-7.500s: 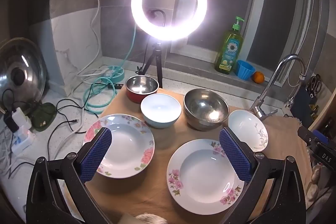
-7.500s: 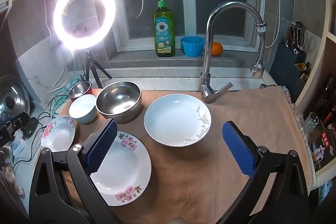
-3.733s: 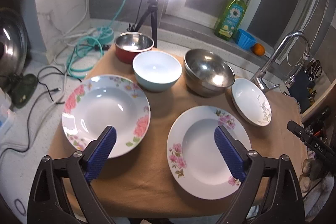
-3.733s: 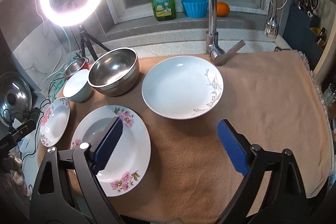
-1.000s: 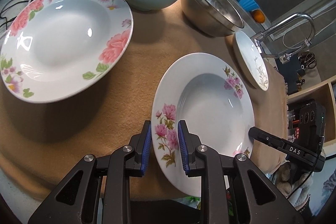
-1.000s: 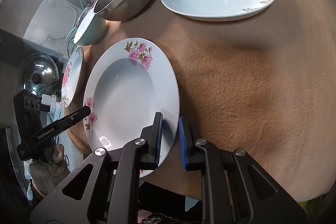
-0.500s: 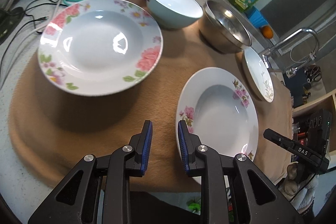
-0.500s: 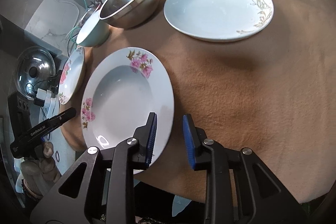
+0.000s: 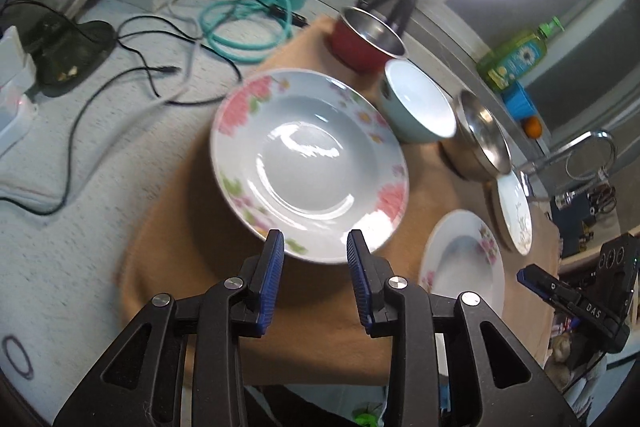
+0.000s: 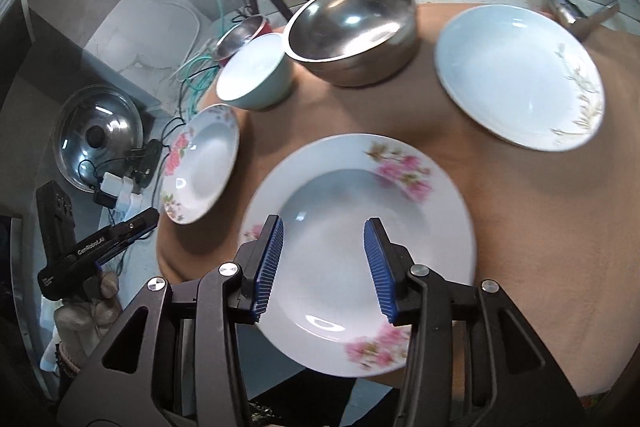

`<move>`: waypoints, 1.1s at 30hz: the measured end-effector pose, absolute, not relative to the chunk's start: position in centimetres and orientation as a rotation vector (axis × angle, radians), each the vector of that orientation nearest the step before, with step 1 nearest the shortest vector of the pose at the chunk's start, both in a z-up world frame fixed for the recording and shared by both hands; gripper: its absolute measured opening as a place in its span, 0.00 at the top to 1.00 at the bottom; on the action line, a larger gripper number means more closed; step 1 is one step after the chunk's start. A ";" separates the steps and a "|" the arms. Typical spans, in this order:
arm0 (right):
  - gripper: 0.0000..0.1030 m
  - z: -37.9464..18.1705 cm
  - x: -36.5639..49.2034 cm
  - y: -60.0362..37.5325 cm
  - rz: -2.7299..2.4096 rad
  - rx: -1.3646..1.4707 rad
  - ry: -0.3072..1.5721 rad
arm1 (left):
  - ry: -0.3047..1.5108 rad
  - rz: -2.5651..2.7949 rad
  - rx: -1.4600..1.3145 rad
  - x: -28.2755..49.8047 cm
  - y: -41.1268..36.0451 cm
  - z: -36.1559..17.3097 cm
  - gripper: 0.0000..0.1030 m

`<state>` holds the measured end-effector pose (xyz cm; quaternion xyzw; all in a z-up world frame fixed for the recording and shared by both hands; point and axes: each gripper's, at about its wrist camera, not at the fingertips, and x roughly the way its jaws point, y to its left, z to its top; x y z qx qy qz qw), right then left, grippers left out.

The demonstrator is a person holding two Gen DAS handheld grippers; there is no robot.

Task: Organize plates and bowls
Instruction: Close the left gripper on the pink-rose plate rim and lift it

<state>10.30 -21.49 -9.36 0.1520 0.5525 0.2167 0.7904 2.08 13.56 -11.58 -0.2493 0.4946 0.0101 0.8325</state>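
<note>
Currently the rose-rimmed plate (image 9: pixel 310 163) lies at centre frame of the left wrist view on the tan cloth (image 9: pixel 192 267), its near rim lined up between the parted jaws of the left gripper (image 9: pixel 315 253), which grips nothing; this alignment suits an edge pinch. In the right wrist view, the pink-flowered plate (image 10: pixel 356 227) lies at lower centre beneath the right gripper (image 10: pixel 323 237), jaws apart and empty. Behind, along the upper frame, stand the pale blue bowl (image 10: pixel 254 77), steel bowl (image 10: pixel 354 31) and sprig-patterned plate (image 10: pixel 516 77), well apart, probably awaiting stacking by type.
</note>
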 end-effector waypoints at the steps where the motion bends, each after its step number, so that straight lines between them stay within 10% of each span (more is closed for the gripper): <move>1: 0.57 -9.3 10.6 -20.7 0.474 0.338 1.192 | 1.046 0.032 -0.529 2.4 14.4 -11.6 0.67; 33: 0.70 -15.3 18.6 -7.7 0.477 0.412 1.343 | 1.121 -0.036 -0.609 10.3 22.4 -16.3 0.70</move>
